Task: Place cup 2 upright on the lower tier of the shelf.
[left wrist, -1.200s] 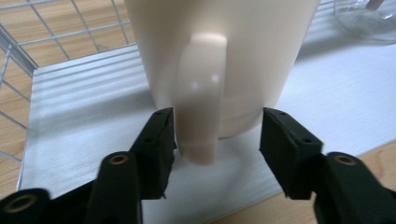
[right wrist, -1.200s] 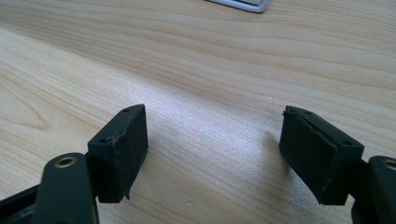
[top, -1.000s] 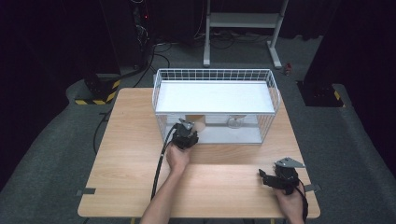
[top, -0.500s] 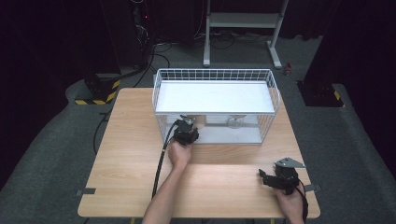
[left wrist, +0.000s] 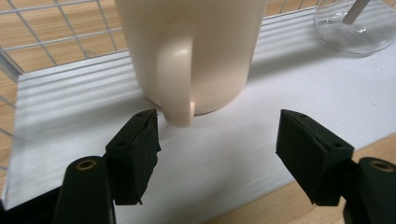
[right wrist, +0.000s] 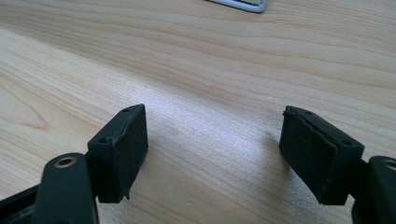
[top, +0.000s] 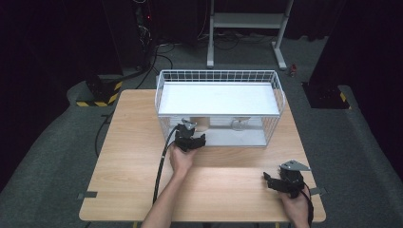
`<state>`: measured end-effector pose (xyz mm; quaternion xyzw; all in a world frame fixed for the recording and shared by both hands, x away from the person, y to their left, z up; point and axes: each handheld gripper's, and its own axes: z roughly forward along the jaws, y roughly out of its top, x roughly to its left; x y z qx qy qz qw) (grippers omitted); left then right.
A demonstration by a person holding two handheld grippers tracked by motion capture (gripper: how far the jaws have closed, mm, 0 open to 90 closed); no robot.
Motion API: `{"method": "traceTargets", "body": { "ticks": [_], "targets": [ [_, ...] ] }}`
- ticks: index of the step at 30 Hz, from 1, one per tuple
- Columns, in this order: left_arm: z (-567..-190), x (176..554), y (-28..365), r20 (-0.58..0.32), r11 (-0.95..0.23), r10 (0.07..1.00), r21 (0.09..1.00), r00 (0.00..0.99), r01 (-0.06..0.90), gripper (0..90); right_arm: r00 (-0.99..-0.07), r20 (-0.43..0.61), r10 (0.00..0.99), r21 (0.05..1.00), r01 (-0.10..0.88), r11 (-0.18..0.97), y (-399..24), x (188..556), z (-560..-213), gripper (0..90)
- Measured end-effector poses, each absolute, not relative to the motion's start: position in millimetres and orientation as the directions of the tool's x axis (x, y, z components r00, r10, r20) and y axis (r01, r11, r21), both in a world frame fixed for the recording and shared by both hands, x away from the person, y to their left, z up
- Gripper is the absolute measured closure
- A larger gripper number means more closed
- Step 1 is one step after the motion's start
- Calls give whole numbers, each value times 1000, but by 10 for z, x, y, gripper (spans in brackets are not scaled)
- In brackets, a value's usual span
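Mug (left wrist: 196,51) freed; left tongs (left wrist: 217,140) just opened.

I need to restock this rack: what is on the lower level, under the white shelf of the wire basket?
A cream ceramic mug and a clear glass piece stand there. The white shelf of the wire basket covers the space behind them.

- You have no readable text, label, brand, number or sign on anything here.
- The cream ceramic mug (left wrist: 191,56) in front of you is plain, with no print.
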<state>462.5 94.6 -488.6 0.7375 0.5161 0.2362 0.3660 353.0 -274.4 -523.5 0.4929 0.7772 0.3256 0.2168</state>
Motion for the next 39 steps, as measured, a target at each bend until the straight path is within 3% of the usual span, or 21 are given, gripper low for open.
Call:
{"method": "traceTargets", "body": {
  "ticks": [39],
  "targets": [
    [-4616,4306,1090,-49,-189,911,832,408,522,297,-419,-15,908,720,626,301,-2743,3530,-5235,236]
  ]
}}
